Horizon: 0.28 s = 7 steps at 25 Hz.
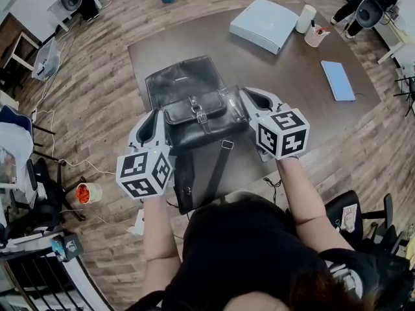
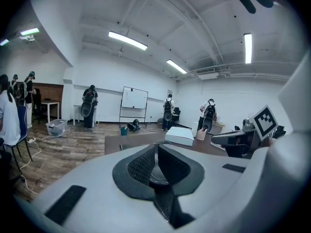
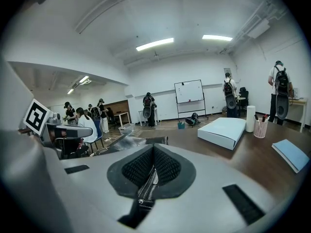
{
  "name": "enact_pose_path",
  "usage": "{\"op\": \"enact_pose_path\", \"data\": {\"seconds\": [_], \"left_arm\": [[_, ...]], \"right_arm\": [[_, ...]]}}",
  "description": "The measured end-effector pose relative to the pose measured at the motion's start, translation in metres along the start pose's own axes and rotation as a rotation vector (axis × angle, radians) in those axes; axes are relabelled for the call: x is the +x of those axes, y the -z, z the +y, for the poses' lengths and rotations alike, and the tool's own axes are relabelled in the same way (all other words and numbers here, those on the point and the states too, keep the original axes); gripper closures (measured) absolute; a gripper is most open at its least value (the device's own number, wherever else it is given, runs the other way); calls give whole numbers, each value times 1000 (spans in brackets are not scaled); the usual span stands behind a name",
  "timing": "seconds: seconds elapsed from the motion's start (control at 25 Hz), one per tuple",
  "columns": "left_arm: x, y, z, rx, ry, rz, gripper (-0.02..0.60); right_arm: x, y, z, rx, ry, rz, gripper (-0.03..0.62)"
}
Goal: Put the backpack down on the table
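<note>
The left gripper (image 1: 154,123) and the right gripper (image 1: 249,102) are both clamped on the sides of the black backpack (image 1: 188,89). It lies at the near edge of the table (image 1: 285,76), with its straps hanging off. I judge the lowering almost finished; next, the 2 grippers should release.

The black backpack (image 1: 188,102) fills the near left part of the table (image 1: 285,76). To its right the top lies bare as far as the blue notebook (image 1: 338,80). A white box (image 1: 264,23), a paper roll (image 1: 305,18) and a pen cup (image 1: 316,36) crowd the far right.
</note>
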State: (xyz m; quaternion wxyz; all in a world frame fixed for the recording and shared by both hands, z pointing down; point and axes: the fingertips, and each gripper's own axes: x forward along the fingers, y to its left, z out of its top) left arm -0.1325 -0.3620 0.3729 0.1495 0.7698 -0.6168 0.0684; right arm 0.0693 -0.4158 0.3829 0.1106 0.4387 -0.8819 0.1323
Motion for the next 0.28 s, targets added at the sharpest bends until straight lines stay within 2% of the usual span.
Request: {"op": "enact_pose_path", "data": {"seconds": [0.28], "left_arm": [[1, 4, 3, -7, -3, 8, 537]], "right_arm": [[3, 4, 1, 5, -3, 8, 577]]}}
